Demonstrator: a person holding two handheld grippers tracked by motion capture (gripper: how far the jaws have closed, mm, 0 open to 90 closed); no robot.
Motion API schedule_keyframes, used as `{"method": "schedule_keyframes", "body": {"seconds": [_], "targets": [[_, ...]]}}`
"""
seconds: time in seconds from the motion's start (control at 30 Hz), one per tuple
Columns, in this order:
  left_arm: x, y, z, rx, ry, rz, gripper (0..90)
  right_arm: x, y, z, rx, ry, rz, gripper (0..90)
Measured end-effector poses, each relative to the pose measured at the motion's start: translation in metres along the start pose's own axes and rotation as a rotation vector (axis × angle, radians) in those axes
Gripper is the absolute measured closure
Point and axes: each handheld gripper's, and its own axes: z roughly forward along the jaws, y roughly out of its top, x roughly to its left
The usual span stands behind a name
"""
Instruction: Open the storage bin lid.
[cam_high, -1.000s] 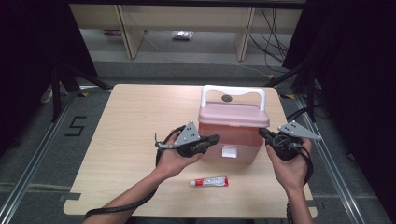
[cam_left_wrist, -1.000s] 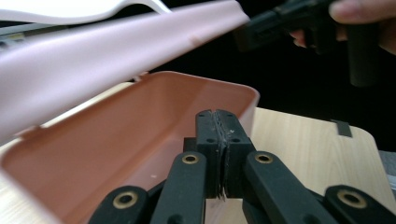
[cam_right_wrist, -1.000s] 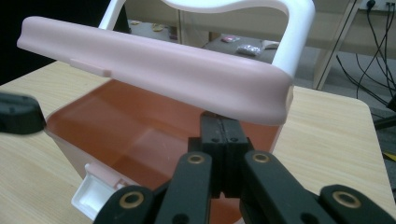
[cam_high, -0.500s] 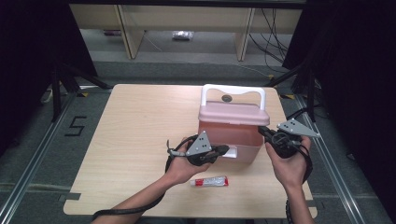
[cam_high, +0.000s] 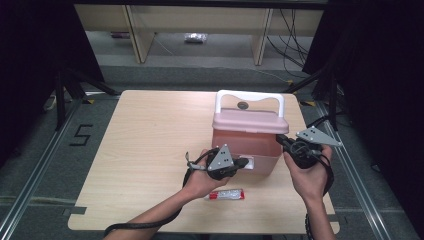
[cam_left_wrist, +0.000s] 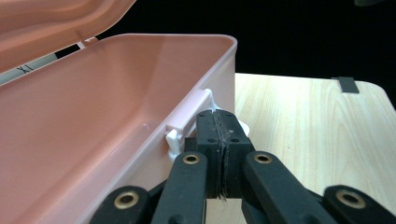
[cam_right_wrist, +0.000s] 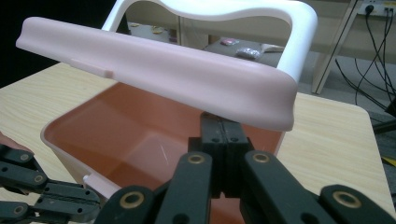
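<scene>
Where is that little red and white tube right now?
In the high view, the tube lies flat near the table's front edge, before the pink box, beside the left hand.

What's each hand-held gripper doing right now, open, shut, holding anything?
Left hand-held gripper: shut, nothing between the pads, tips at the pink box's white front latch.
Right hand-held gripper: shut, empty, tips under the raised lid.
</scene>
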Motion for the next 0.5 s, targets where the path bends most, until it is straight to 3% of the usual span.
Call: {"method": "schedule_keyframes", "body": {"seconds": [0.27, 0.37, 0.4, 0.43, 0.5], "targets": [[-0.001, -0.0004, 0.0009, 0.002, 0.008, 0.014, 89.1, 0.0001, 0.0023, 0.0003, -0.018, -0.008, 0.001, 90.0], [-0.0009, -0.0011, 0.001, 0.0, 0.007, 0.012, 89.1, -0.0021, 0.0039, 0.0003, -0.026, -0.014, -0.025, 90.0], [-0.0009, -0.0015, 0.0009, 0.001, 0.007, 0.015, 89.2, 0.0006, 0.004, 0.0004, -0.022, -0.01, 0.014, 90.0], [-0.001, -0.0017, 0.001, -0.001, 0.007, 0.014, 89.2, -0.0013, 0.0052, 0.0004, -0.025, -0.01, -0.008, 90.0], [-0.0012, -0.0015, 0.0007, 0.004, 0.006, 0.014, 89.2, -0.0007, 0.0064, 0.001, -0.03, -0.012, -0.003, 90.0]]}}
